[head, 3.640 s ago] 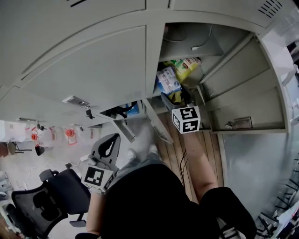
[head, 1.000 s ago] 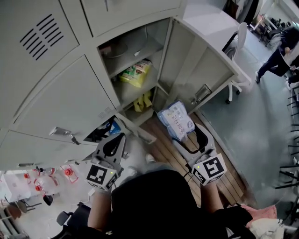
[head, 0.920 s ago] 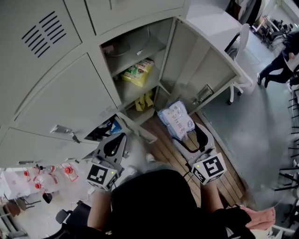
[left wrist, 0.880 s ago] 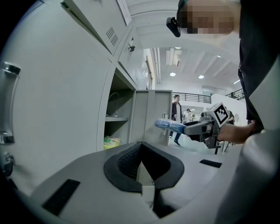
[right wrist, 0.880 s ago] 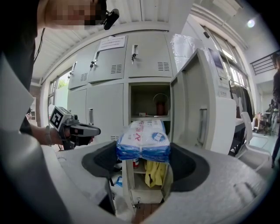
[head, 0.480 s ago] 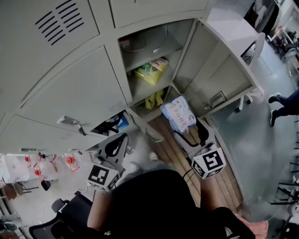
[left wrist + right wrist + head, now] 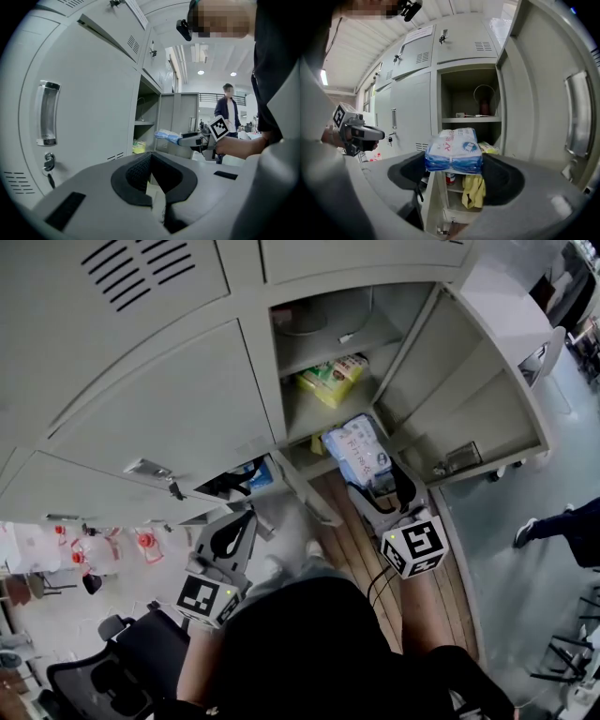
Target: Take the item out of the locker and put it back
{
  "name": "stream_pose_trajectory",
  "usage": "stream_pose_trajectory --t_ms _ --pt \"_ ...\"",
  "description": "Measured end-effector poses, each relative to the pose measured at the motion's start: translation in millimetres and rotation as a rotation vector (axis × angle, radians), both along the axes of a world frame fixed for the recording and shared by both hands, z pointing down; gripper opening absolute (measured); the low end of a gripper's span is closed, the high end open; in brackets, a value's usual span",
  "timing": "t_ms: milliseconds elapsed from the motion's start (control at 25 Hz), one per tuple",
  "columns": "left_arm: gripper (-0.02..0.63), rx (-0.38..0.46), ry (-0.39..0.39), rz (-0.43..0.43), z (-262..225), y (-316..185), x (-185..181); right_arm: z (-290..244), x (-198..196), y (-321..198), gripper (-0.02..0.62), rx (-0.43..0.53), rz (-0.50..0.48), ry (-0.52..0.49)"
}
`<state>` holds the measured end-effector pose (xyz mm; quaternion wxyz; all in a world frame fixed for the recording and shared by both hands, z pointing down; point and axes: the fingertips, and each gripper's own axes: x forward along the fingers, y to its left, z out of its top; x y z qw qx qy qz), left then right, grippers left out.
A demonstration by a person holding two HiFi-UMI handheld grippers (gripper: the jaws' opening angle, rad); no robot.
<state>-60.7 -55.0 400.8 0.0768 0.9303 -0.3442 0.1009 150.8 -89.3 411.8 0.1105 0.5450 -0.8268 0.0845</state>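
Observation:
A blue-and-white wrapped pack (image 7: 361, 448) is clamped between the pads of my right gripper (image 7: 377, 479), just in front of the open locker's (image 7: 427, 352) lower shelf. In the right gripper view the pack (image 7: 453, 150) fills the gap of the right gripper (image 7: 453, 161), with the open compartment behind it. My left gripper (image 7: 248, 515) hangs low at the left, shut and empty, facing closed locker doors. In the left gripper view the pads of the left gripper (image 7: 151, 164) meet, and the pack (image 7: 167, 136) shows beyond them.
In the locker lie a green-yellow packet (image 7: 330, 381), a yellow cloth (image 7: 473, 190) and a cable on the top shelf (image 7: 478, 105). Its door (image 7: 469, 399) swings out to the right. A lower compartment (image 7: 248, 476) also stands open. An office chair (image 7: 103, 671) is behind me; a person (image 7: 228, 112) stands farther off.
The right gripper has carried the pack closer to the locker opening. The head view has swung to the right. The left gripper stays where it was.

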Motion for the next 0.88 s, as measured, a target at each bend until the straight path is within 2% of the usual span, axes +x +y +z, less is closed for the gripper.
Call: stream_pose_trajectory --t_ms 880 --pt "0.011 -0.062 -0.067 -0.225 24.6 3.9 -47.3 79.3 -46.6 -105.4 0.362 -0.085 -0.138 -0.007"
